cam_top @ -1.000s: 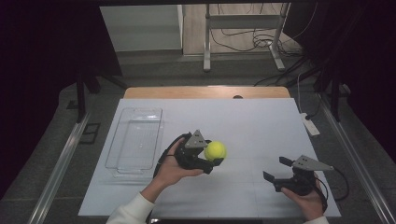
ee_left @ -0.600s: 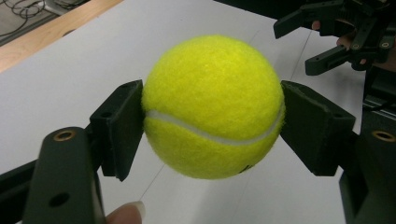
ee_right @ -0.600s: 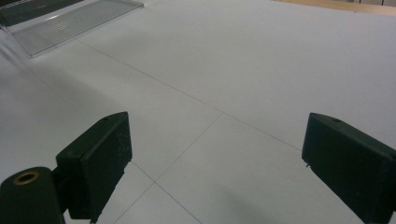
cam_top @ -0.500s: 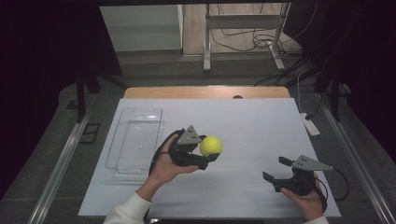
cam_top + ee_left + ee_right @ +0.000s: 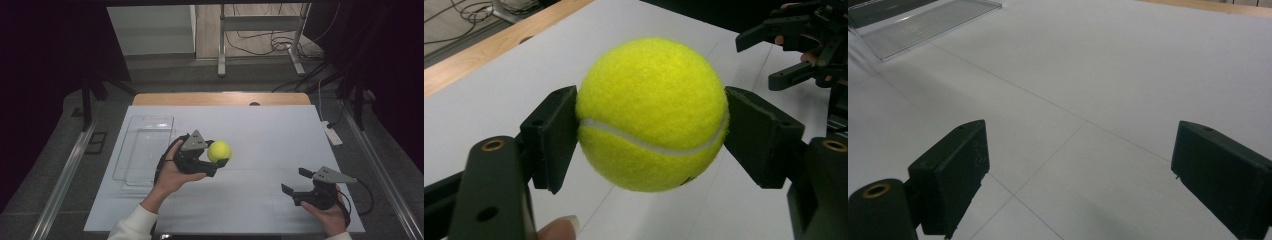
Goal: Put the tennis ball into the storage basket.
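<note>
Presently, items counted on the white table [image 5: 260,135]:
- One tennis ball [image 5: 219,151], clamped between both pads of the left gripper [image 5: 216,159], held off the surface near table centre.
- One clear tray [image 5: 145,150], at nine o'clock from the ball.
- One right gripper [image 5: 295,181], jaws spread wide with nothing between them, at four o'clock from the ball.

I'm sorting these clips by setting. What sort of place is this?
Probably a lab or recording workspace, not a home: a white-covered table under bright light with dark surroundings, loose cables on the floor beyond a metal stand, and a person working hand-held grippers.
</note>
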Demonstrator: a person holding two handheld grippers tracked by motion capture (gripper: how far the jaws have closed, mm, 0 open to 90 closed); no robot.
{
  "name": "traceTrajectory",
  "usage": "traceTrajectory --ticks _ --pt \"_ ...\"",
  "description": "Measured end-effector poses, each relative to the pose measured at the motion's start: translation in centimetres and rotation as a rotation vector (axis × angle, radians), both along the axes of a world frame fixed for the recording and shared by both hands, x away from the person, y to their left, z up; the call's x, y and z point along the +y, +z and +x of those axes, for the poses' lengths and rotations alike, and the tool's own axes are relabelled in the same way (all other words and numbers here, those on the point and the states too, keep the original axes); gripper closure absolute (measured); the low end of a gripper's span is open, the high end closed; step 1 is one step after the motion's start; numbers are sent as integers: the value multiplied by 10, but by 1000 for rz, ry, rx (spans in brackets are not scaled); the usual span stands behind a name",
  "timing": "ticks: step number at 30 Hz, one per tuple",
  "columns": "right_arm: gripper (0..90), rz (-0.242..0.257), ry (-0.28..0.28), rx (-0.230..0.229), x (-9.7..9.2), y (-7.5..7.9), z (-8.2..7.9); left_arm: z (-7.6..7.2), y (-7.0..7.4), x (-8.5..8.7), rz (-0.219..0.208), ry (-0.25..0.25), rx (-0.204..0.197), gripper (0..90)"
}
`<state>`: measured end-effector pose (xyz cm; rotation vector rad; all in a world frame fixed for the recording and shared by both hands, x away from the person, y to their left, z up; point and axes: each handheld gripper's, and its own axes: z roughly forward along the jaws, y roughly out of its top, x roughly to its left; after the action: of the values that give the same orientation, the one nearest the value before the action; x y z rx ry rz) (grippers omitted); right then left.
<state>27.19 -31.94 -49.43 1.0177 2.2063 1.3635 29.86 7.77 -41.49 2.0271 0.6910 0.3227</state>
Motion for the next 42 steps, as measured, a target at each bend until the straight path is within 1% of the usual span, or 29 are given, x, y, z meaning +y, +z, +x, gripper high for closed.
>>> traceTrajectory --ticks 9,14,24,30,37,42 --pt "85 0 -1 1 0 0 0 1 3 5 -3 14 -9 269" --pt "85 -1 -2 1 0 0 0 1 5 11 -17 29 -9 269" --pt "85 -2 -4 0 0 0 -1 2 9 19 -31 49 -23 269" --pt "85 -5 -3 0 0 0 -1 3 10 24 -35 63 -24 269" --pt "86 -2 -4 0 0 0 -1 5 12 31 -50 84 -32 269" --pt "86 -3 -6 0 0 0 -1 5 13 34 -51 94 -33 269"
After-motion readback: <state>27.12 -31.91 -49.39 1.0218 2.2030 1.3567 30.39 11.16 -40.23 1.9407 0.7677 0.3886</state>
